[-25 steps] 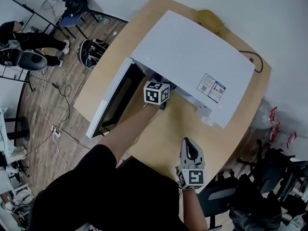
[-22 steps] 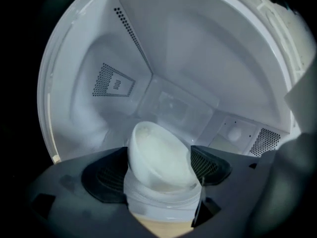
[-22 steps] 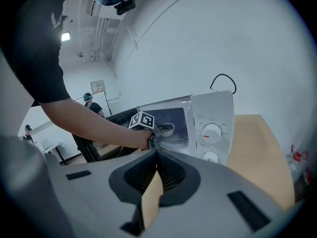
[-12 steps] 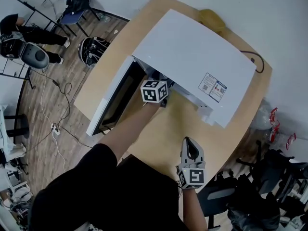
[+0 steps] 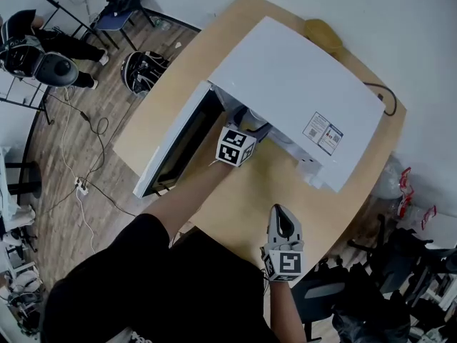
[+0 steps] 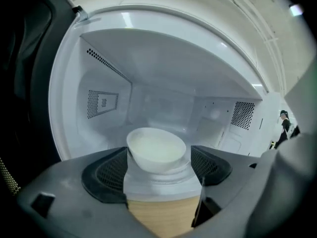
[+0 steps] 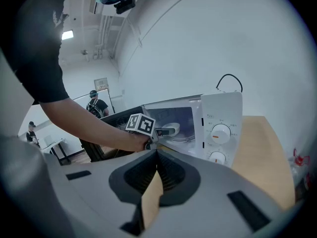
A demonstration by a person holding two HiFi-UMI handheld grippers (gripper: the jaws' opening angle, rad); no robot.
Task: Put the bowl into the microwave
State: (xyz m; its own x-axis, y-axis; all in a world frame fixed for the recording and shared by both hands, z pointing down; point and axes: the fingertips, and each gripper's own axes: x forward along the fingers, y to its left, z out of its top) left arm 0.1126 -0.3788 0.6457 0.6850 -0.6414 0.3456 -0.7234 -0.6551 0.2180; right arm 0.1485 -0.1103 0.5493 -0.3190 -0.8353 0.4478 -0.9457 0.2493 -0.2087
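Note:
A white bowl (image 6: 157, 150) sits inside the white microwave (image 5: 300, 84), on the cavity floor just past the sill. The microwave door (image 5: 175, 145) hangs open to the left. My left gripper (image 5: 251, 129) is at the opening, its jaws open (image 6: 159, 180) with wooden table and the sill showing between them; the bowl lies beyond the fingertips. In the right gripper view, the left gripper (image 7: 166, 131) points at the bowl (image 7: 174, 128). My right gripper (image 5: 280, 216) stays back at the table's near edge, shut (image 7: 156, 172) with nothing in it.
The microwave's panel with two dials (image 7: 221, 133) is right of the cavity. A tan object (image 5: 323, 31) and a black cable (image 5: 382, 95) lie behind the microwave. Chairs and a person (image 5: 36, 48) are on the floor at left; a black chair (image 5: 335, 291) stands right.
My left gripper has drawn back a little from the microwave opening toward me. The right gripper has stayed where it was.

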